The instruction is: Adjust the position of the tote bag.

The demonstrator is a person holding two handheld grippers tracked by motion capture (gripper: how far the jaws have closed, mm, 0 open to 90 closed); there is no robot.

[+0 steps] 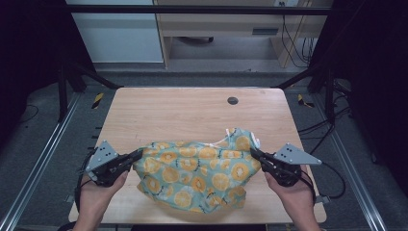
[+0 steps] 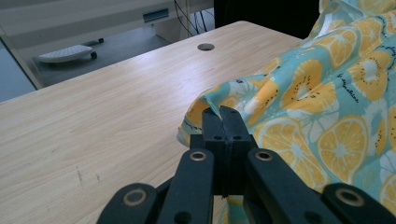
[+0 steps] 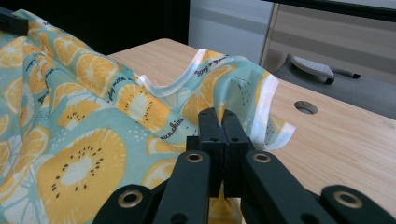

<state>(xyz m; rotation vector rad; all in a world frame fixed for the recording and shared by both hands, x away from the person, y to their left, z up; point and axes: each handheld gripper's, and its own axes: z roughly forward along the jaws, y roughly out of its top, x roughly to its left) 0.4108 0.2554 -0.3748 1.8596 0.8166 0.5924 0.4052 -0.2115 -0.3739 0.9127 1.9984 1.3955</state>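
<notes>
A teal cloth printed with orange slices point(image 1: 199, 173) lies bunched on the near half of the wooden table point(image 1: 183, 110). My left gripper point(image 1: 139, 154) is shut on the cloth's left edge; in the left gripper view the black jaws point(image 2: 224, 116) pinch a fold of the cloth point(image 2: 317, 107). On the opposite side my right gripper point(image 1: 252, 153) is shut on the right edge, and the right gripper view shows its jaws point(image 3: 219, 119) clamped on cloth point(image 3: 93, 116) beside a white hem point(image 3: 177, 84). The cloth hangs stretched and slightly lifted between the two grippers.
A round cable hole point(image 1: 233, 100) sits in the far part of the table. Black frame posts point(image 1: 65, 82) stand at both sides of the table. A desk and loose cables point(image 1: 293, 43) lie beyond the far edge.
</notes>
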